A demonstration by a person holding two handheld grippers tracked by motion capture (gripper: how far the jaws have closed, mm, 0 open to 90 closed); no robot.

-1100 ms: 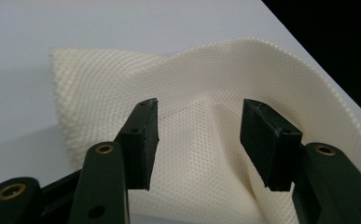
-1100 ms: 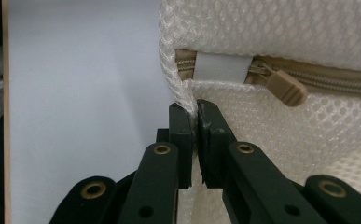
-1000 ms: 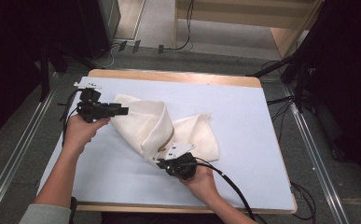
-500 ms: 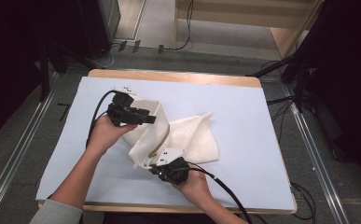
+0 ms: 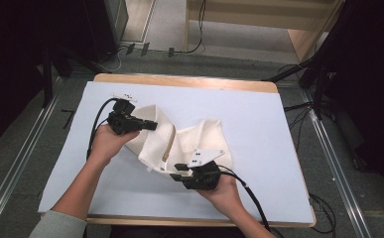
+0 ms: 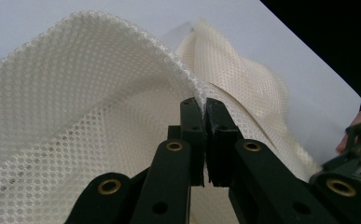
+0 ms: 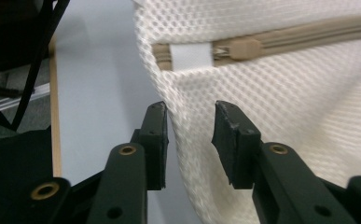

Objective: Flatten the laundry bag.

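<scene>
A cream mesh bag (image 5: 184,141) lies crumpled in the middle of the pale table (image 5: 264,119). My left gripper (image 5: 154,125) is at the bag's upper left fold. Its jaws have just been closing and now stand shut on the mesh edge (image 6: 194,88). My right gripper (image 5: 176,171) is at the bag's near edge. Its jaws have just been opening and stand apart (image 7: 190,119), with a loose flap of mesh (image 7: 192,154) hanging between them and neither pad pressing on it. A tan zipper (image 7: 299,39) with its pull (image 7: 243,46) runs just beyond the right gripper's fingertips.
The table has a wooden rim (image 5: 179,80) at the far side. Metal rails (image 5: 328,148) run along both sides of it. Cables (image 5: 189,49) lie on the floor behind, near a wooden shelf (image 5: 303,34).
My left gripper has moved right onto the bag and shut on its edge, bunching the cloth inward. The right gripper's jaws have opened and let go of the mesh.
</scene>
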